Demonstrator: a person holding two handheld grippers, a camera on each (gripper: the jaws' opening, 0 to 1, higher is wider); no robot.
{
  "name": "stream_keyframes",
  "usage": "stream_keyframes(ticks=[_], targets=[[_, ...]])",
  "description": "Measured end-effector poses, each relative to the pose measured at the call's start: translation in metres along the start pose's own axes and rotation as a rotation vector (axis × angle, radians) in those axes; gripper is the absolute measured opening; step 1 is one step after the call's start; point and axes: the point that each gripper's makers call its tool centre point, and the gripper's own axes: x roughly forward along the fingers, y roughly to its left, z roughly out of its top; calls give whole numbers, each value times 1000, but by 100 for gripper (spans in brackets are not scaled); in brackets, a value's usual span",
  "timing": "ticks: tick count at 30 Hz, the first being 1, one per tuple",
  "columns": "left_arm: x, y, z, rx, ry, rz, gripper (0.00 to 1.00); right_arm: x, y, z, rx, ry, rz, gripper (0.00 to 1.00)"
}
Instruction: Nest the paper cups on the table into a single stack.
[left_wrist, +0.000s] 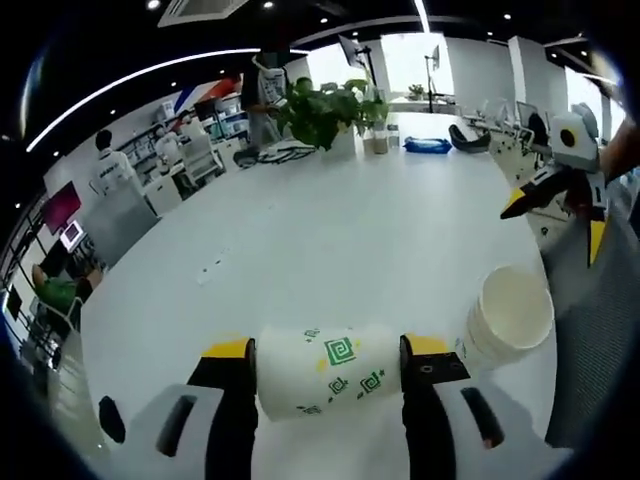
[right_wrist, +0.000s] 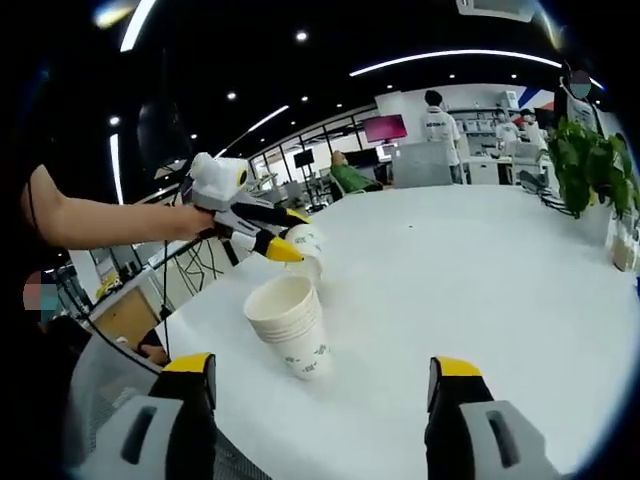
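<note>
My left gripper (left_wrist: 328, 352) is shut on a white paper cup (left_wrist: 330, 375) with green square prints, held sideways between the jaws. To its right a stack of nested paper cups (left_wrist: 510, 315) stands on the white table (left_wrist: 330, 240), mouth up, near the edge. In the right gripper view the stack (right_wrist: 290, 322) stands just ahead of my right gripper (right_wrist: 322, 365), which is open with nothing in it. Behind the stack, the left gripper (right_wrist: 292, 235) comes in from the left carrying its cup (right_wrist: 308, 245). The right gripper (left_wrist: 556, 220) hovers above the stack at the upper right.
A potted plant (left_wrist: 325, 110) and a blue item (left_wrist: 427, 146) stand at the table's far end. A grey mesh chair back (left_wrist: 600, 330) is beside the table edge near the stack. People sit and stand at desks (left_wrist: 115, 170) beyond the table.
</note>
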Motion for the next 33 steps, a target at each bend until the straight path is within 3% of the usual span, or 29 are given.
stream_keyframes(ticks=[8, 19, 26, 33], targets=[[-31, -13, 19, 35, -47, 11, 56, -2, 7, 18, 21, -42, 26, 85], [-59, -62, 38, 112, -75, -40, 56, 4, 26, 47, 35, -87, 95, 78], [-71, -94, 46, 167, -91, -86, 56, 10, 37, 55, 65, -92, 137, 74], [-80, -109, 55, 184, -118, -102, 56, 13, 45, 58, 98, -94, 170, 70]])
